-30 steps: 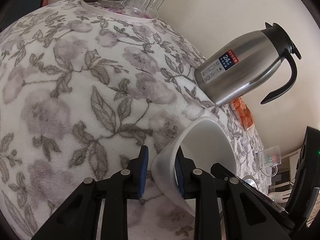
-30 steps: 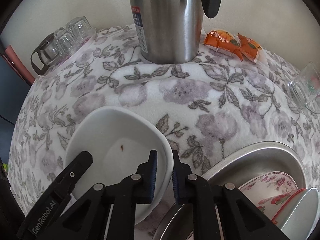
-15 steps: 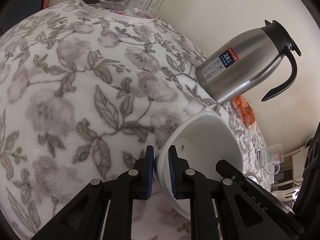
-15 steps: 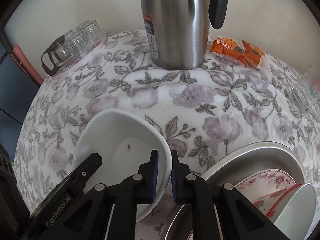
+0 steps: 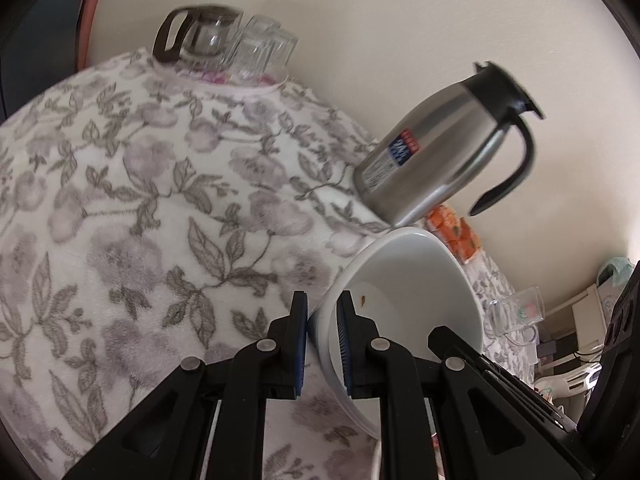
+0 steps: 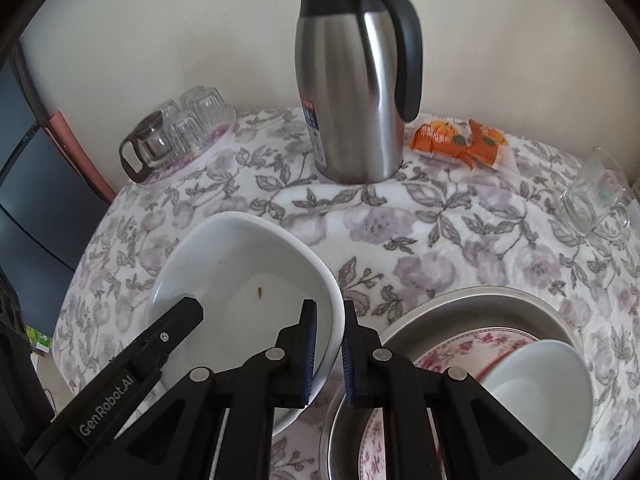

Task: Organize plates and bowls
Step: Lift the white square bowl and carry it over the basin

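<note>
Two grippers share one large white ceramic bowl (image 6: 248, 280): we clamp our left gripper (image 5: 322, 344) over its near rim and our right gripper (image 6: 330, 350) over the opposite rim, each with one pad inside and one outside. We judge the double grip keeps the wide, tilted bowl from twisting above the floral tablecloth (image 6: 440, 232). Just right of the right gripper, a round metal basin (image 6: 472, 300) holds a floral plate (image 6: 472, 344) and a smaller white bowl (image 6: 536, 384).
</note>
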`<state>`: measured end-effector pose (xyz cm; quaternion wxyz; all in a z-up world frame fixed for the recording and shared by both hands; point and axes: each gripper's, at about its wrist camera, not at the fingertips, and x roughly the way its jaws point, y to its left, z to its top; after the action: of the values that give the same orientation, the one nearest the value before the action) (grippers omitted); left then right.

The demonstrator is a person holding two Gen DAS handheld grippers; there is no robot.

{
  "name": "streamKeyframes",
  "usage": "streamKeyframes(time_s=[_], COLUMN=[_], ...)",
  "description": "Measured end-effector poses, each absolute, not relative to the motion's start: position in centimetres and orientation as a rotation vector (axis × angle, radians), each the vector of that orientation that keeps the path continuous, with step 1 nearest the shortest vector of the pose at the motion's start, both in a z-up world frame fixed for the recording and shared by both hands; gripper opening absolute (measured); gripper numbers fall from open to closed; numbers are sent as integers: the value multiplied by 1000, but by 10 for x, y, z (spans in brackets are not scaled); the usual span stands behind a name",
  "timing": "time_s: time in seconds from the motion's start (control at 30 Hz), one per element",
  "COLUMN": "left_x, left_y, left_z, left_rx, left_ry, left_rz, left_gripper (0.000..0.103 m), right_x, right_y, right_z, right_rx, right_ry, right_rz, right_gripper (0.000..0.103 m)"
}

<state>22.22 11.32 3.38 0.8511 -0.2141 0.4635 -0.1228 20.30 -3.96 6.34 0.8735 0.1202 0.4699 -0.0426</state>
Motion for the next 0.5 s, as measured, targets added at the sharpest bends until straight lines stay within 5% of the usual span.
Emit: streamKeyframes(time_s=[0.5], left_x=[174], left_y=[78], left_z=[101], left_rx=[-360], left_ry=[860], left_rz=[-398], left_gripper=[15], right_x=[125], right_y=[-72], right_z=[120], right_rx=[316], right_ry=[810], right_rz=[-151], right_gripper=[13])
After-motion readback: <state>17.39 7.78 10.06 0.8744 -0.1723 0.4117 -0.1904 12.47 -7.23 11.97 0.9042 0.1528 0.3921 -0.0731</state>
